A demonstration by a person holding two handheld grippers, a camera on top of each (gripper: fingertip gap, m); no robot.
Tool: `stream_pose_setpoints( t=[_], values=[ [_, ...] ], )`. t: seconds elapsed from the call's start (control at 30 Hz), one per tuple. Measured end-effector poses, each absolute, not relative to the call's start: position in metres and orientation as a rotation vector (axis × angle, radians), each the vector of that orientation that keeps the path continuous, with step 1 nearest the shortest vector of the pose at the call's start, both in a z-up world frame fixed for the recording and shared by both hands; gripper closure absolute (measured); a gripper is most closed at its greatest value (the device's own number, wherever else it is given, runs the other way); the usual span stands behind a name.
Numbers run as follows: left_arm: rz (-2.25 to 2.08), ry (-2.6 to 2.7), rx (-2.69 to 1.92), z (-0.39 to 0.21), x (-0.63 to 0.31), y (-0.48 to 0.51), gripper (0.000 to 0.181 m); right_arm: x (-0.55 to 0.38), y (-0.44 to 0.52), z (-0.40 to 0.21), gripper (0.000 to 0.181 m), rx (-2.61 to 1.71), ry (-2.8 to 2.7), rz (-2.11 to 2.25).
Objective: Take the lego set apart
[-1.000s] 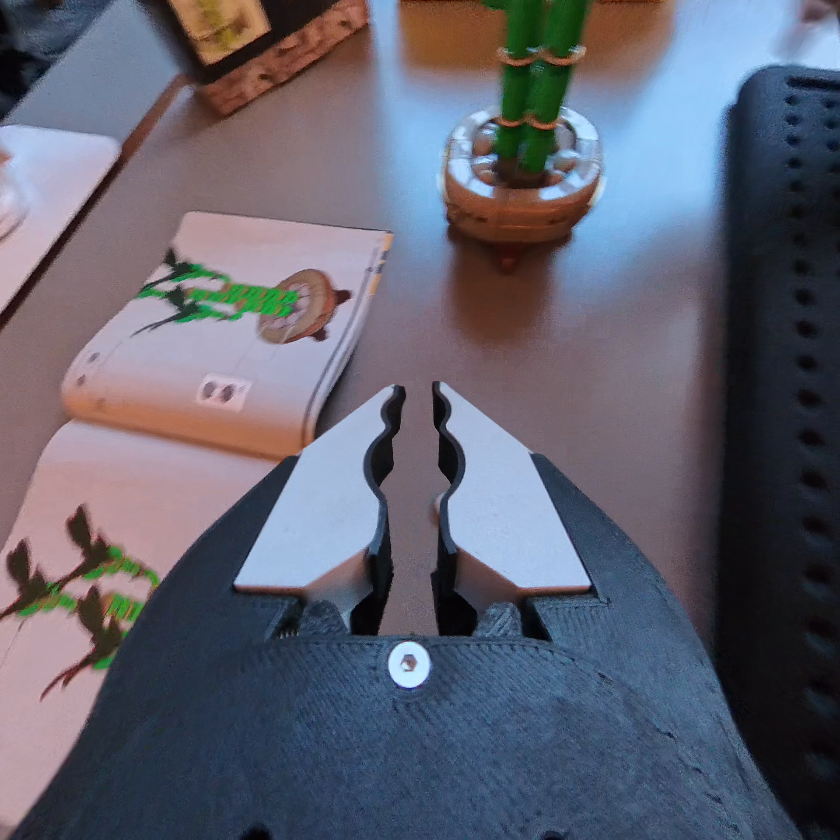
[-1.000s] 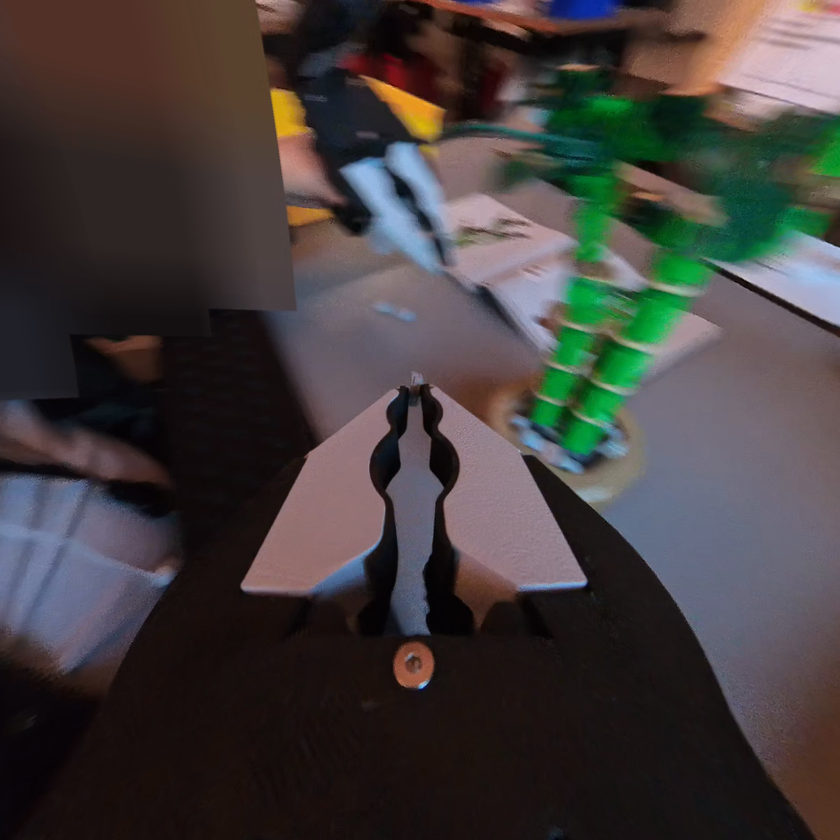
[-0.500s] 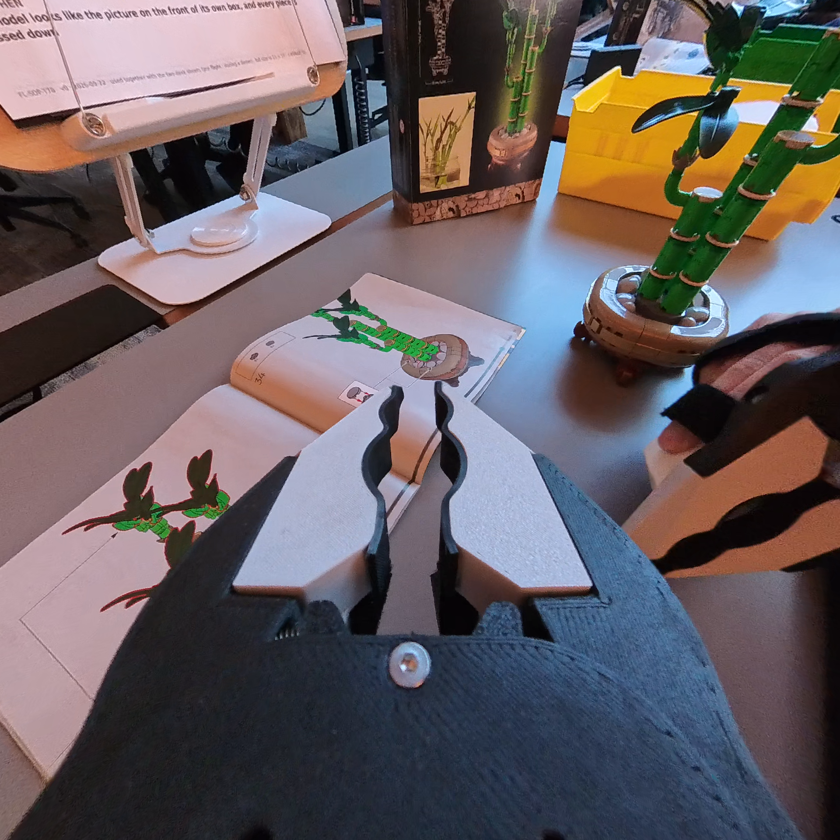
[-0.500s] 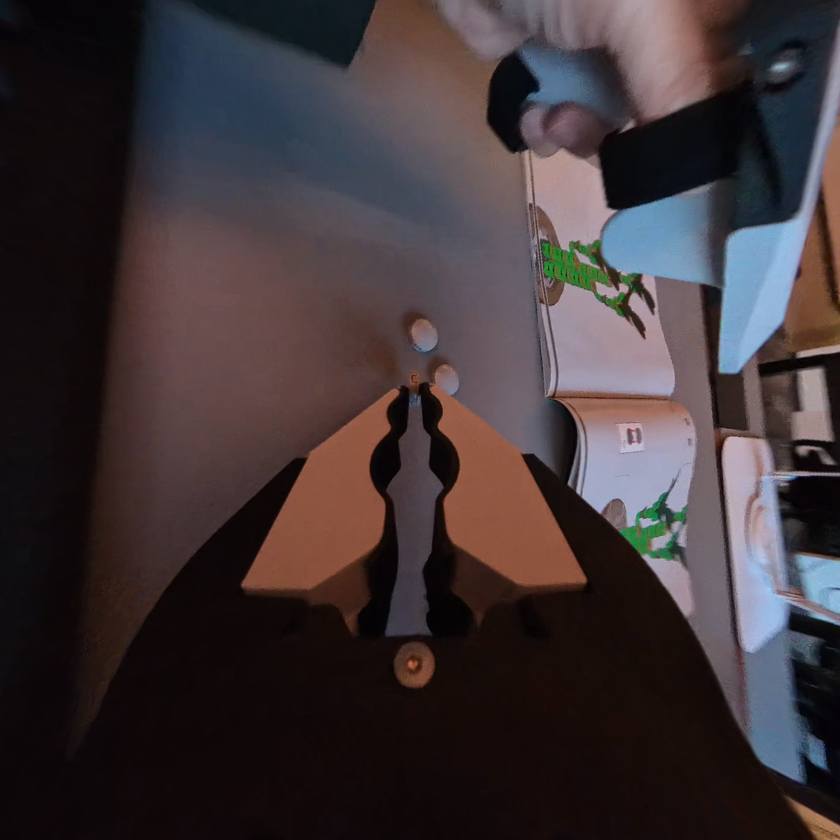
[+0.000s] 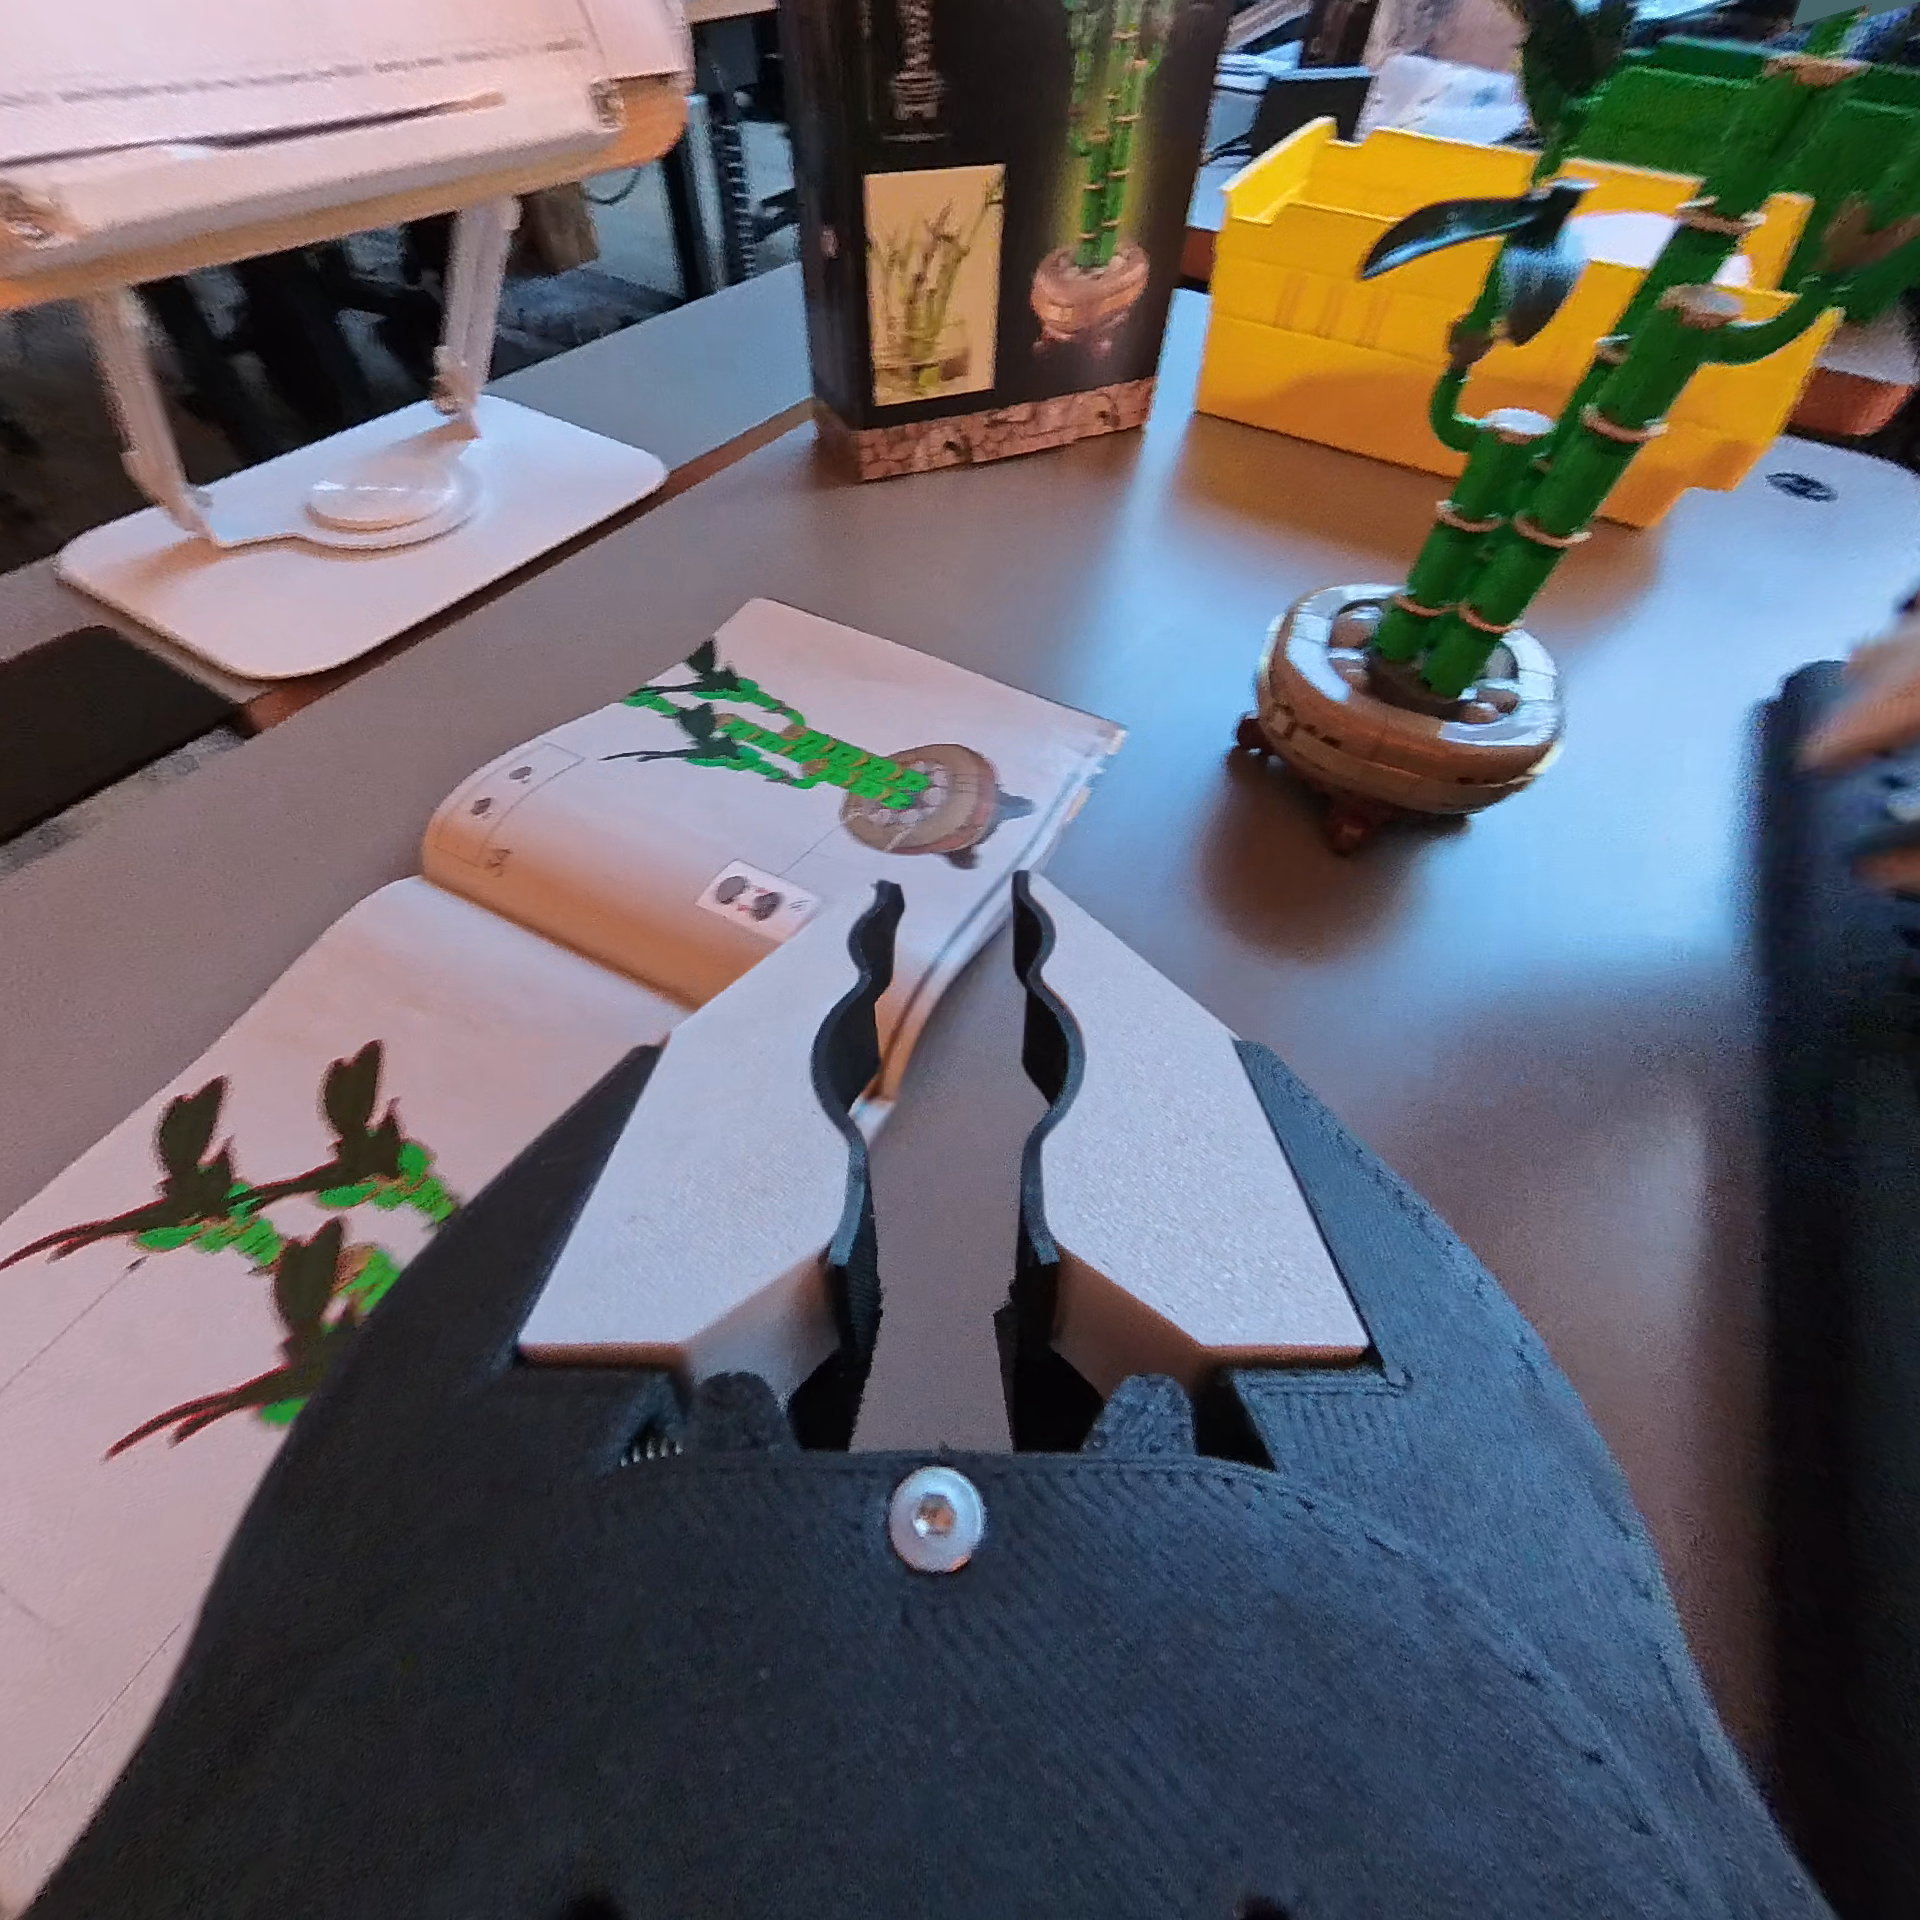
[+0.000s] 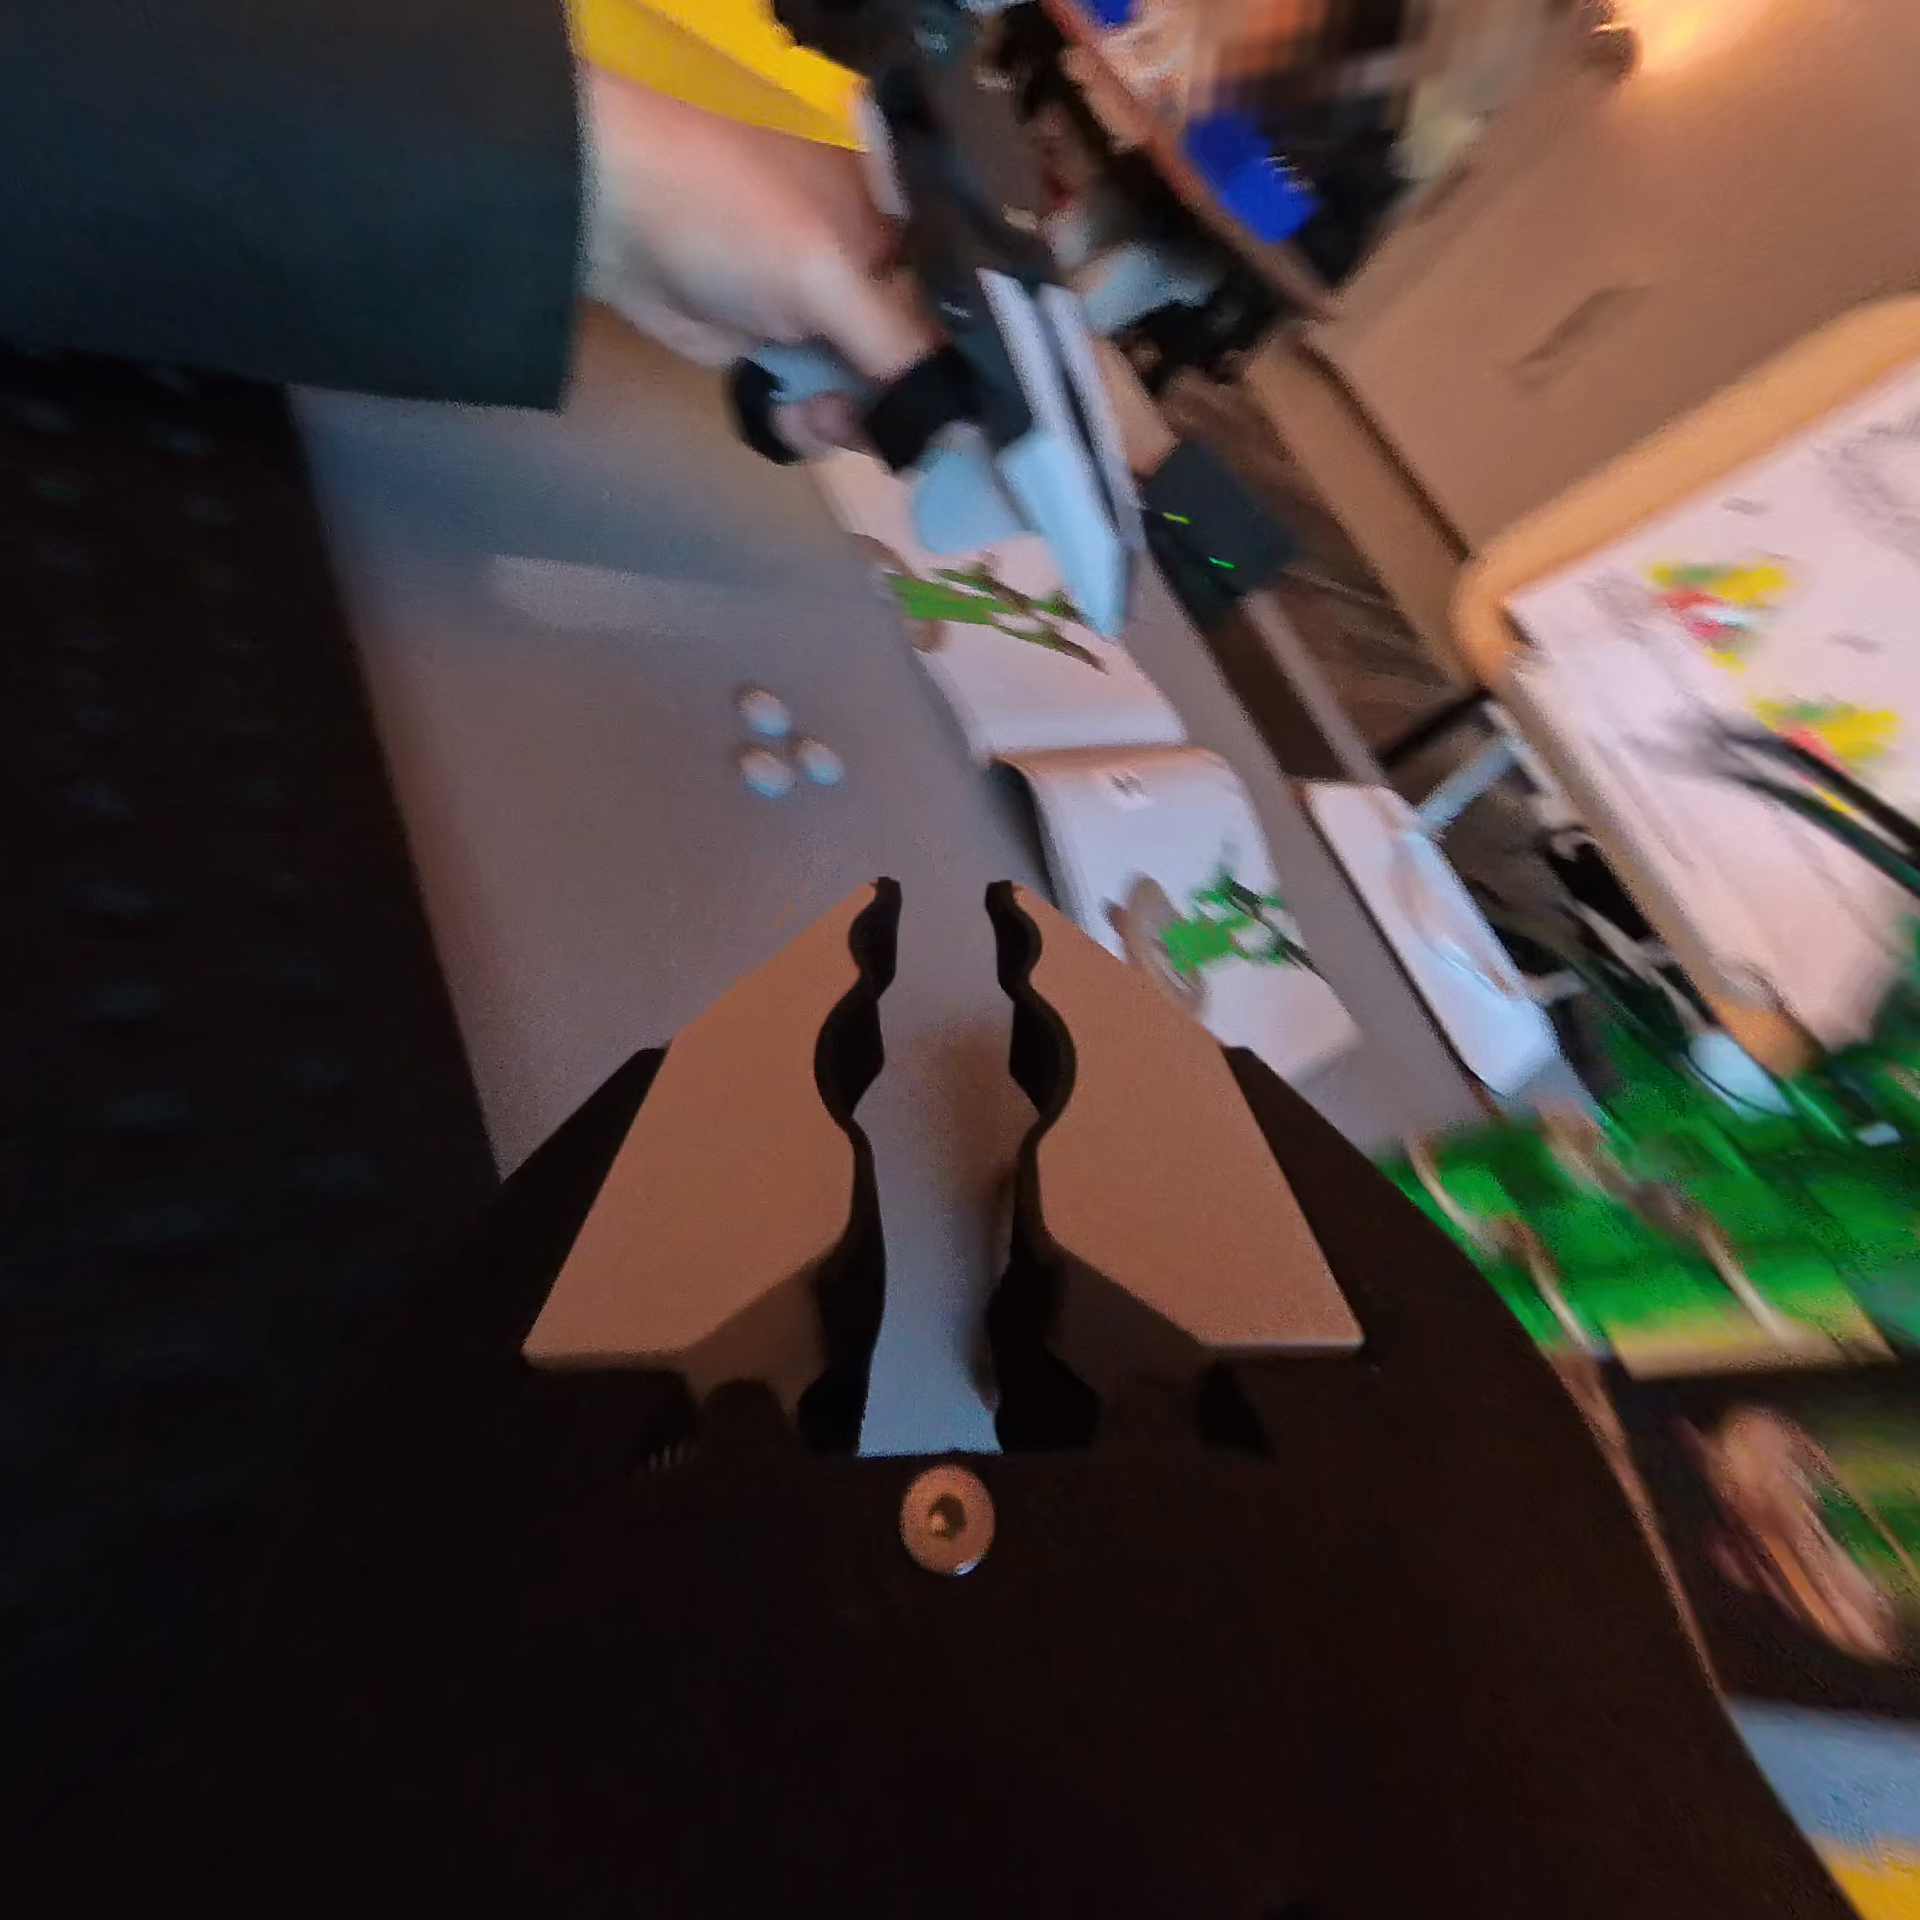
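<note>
Both grippers have changed since half a second ago: the right gripper (image 6: 940,894), then pinched on a tiny piece, now stands with its jaws parted and nothing between them, and a third round piece lies with the two that were on the table (image 5: 1299,540). The left gripper (image 5: 948,894) has widened slightly too; its jaws are apart and empty, poised over the near edge of the booklet (image 5: 665,831), which lies open on the table. Using the booklet as landmark: the bamboo model (image 5: 1455,623), upright in its round pot, stands to the right of it, well apart from the left gripper's tips. Behind the booklet stands the dark box (image 5: 977,229), and right of the box, behind the model, sits a yellow bin (image 5: 1351,343). Left of and behind the booklet rests a white stand (image 5: 353,520) carrying a sheet. In the right wrist view, which is blurred, the three pieces (image 6: 784,748) sit close together on the table just beside the booklet (image 6: 1122,831), ahead of the right gripper's tips and not touching them. The model (image 6: 1662,1226) shows as a green smear at the right edge. Farther off, a hand (image 6: 748,260) holds the left gripper (image 6: 1060,488) above the booklet.
</note>
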State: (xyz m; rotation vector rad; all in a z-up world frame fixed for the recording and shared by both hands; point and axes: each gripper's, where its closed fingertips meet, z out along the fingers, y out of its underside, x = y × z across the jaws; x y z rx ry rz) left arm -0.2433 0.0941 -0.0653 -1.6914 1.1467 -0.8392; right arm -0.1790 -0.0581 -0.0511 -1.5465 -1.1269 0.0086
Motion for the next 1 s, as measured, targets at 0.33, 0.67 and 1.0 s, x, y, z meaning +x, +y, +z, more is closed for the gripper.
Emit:
stream_pose_setpoints(
  t=[0.33, 0.67, 1.0],
  values=[
    [-1.238, 1.284, -1.507, -0.036, -0.177, 0.008, 0.158, -0.056, -0.042, -0.072, 0.161, -1.948, -0.715, 0.124],
    [-1.261, 1.291, -1.507, -0.039, -0.177, 0.005, 0.159, -0.059, -0.024, -0.097, 0.160, -2.069, -0.593, 0.153],
    [-1.261, 1.295, -1.507, -0.039, -0.179, 0.006, 0.160, -0.064, -0.029, -0.100, 0.162, -2.118, -0.595, 0.343]
  ],
)
